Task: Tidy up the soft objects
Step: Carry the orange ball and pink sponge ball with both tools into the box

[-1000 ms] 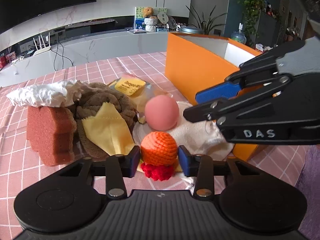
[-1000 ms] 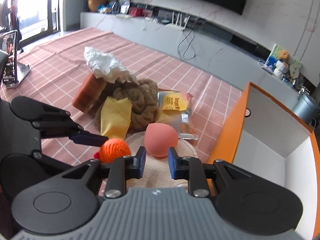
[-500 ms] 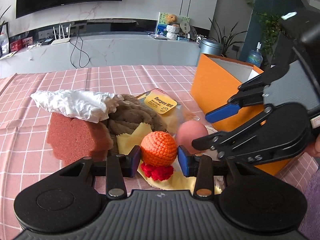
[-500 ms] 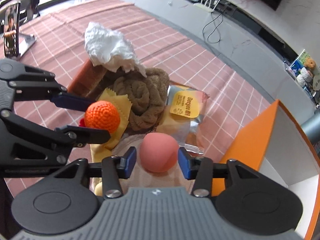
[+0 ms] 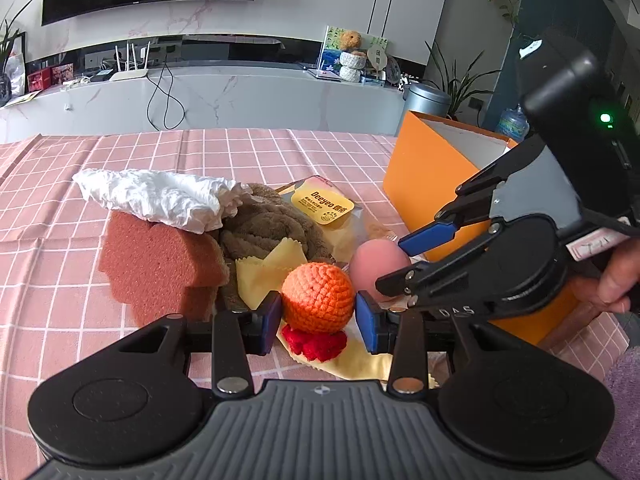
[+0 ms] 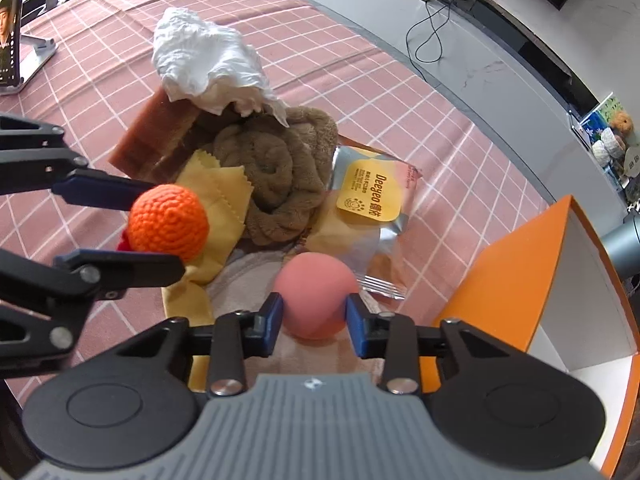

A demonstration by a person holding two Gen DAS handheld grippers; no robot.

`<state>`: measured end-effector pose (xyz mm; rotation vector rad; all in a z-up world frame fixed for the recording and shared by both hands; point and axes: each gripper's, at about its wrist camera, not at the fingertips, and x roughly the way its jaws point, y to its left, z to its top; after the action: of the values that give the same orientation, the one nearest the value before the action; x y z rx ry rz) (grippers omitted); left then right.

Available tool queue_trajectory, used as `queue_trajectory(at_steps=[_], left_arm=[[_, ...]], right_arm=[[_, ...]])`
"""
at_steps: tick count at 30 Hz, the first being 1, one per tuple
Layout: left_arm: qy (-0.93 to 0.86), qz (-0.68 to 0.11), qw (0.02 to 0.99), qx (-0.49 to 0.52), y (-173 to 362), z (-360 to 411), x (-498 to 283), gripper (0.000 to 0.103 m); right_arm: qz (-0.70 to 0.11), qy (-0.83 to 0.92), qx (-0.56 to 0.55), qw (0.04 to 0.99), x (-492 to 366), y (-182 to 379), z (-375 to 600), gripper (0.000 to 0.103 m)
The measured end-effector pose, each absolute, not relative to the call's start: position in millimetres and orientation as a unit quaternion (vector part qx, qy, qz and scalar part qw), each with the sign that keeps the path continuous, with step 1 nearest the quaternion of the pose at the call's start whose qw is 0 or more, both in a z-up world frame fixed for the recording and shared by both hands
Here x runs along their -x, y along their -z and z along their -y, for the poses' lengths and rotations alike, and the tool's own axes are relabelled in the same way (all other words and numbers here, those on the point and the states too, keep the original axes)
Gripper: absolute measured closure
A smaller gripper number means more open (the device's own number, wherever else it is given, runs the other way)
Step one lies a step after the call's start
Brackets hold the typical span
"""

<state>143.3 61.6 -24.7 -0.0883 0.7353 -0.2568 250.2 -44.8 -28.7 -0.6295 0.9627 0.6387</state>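
Left wrist view: left gripper (image 5: pixel 318 316) clamps the knobbly orange crochet ball (image 5: pixel 318 298), red tuft beneath; a hand (image 5: pixel 612 280) shows far right.

Right wrist view: right gripper (image 6: pixel 312 318), jaws just closing, pinches the smooth pink ball (image 6: pixel 314 294) near the orange box (image 6: pixel 516 276); a propped phone (image 6: pixel 10 44) stands far left.

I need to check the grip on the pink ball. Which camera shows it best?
The right wrist view: the pink ball sits whole between the right gripper pads, which press its sides. In the left wrist view that gripper's fingers hide part of the ball.
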Motion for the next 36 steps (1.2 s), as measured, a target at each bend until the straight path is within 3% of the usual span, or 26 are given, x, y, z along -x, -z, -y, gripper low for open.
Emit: queue_trajectory(at_steps=[16,27,36], left_arm=[[0.127,-0.332,0.934,0.026,-8.6,-48.0,-115.3,0.057],[0.163,-0.299,0.940,0.008,-37.1,-20.0,-95.1,0.057],[0.224,-0.275,0.935,-0.023,-65.9,31.7,-94.9,0.057]], right_arm=[[-0.398,-0.305,0.253,0.827,-193.8,-30.0,80.5,0.074],[-0.370,-0.270,0.181,0.871,-157.5,-86.1,154.5,0.074],[-0.370,-0.214,0.148,0.892,-140.4,-101.2,219.5,0.073]])
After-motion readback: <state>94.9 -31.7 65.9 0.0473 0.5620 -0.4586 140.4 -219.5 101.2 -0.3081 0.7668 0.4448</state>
